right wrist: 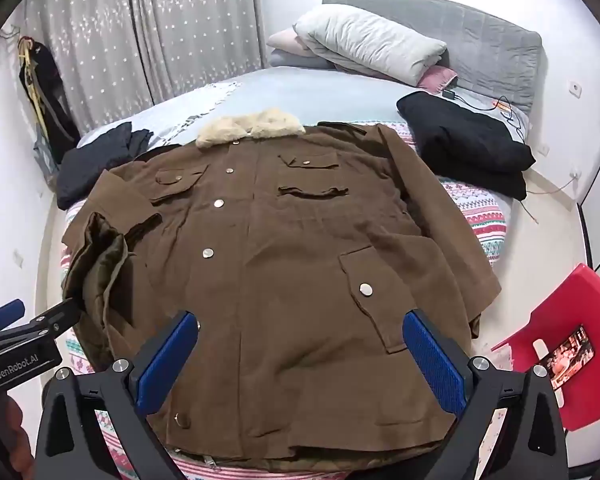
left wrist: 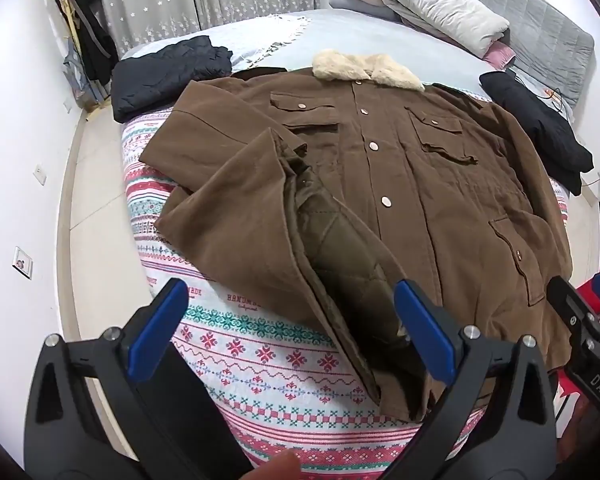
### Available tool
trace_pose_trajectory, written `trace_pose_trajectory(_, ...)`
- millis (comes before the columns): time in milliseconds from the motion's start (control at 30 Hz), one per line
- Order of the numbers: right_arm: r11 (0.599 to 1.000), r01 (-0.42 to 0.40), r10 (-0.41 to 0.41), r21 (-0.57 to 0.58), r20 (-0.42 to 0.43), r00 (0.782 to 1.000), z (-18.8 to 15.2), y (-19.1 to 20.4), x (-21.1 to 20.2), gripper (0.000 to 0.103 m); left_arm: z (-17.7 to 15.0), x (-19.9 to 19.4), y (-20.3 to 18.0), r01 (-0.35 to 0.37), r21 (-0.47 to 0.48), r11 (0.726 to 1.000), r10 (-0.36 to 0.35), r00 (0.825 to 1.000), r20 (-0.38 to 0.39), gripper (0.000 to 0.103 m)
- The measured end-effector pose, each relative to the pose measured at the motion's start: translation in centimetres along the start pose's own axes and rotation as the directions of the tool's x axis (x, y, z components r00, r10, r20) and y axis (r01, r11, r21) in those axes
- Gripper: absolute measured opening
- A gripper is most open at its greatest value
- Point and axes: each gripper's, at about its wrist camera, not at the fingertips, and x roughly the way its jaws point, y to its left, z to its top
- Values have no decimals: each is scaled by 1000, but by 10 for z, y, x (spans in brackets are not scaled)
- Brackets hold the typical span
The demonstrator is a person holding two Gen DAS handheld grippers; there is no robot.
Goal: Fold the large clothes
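I have the brown jacket [right wrist: 292, 264] laid front-up on the bed, on a patterned knit blanket [left wrist: 236, 344], with its cream fleece collar [right wrist: 252, 126] at twelve o'clock, toward the pillows [right wrist: 364, 40]. The snap buttons run down the placket, and the flap pockets lie flat on the chest and near the hem.

My left gripper [left wrist: 290, 320] hangs above the jacket's near edge with its blue pads spread wide, nothing between them. Under it one sleeve [left wrist: 236, 184] is folded in over the body, and the olive quilted lining [left wrist: 340, 240] shows along the turned-back edge, running toward six o'clock in the left wrist view.

My right gripper [right wrist: 300, 356] is also spread wide and empty, poised over the hem with the lower flap pocket [right wrist: 364, 288] at about one o'clock from it. I think neither gripper touches the cloth, though the fisheye makes the height hard to judge.

In the right wrist view a folded black garment [right wrist: 468, 144] sits at two o'clock from the jacket, just off its shoulder, and a darker folded garment [right wrist: 96, 160] at ten o'clock. A red plastic chair [right wrist: 572, 344] stands beside the bed at four o'clock, with a phone [right wrist: 572, 350] lying on its seat.
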Motion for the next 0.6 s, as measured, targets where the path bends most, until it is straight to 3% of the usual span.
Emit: trace_pose_trajectory(600, 1000, -5, 5, 5, -6, 1000, -1, -4, 1, 103, 2, 0, -3, -6, 1, 1000, 6, 1000, 10, 102)
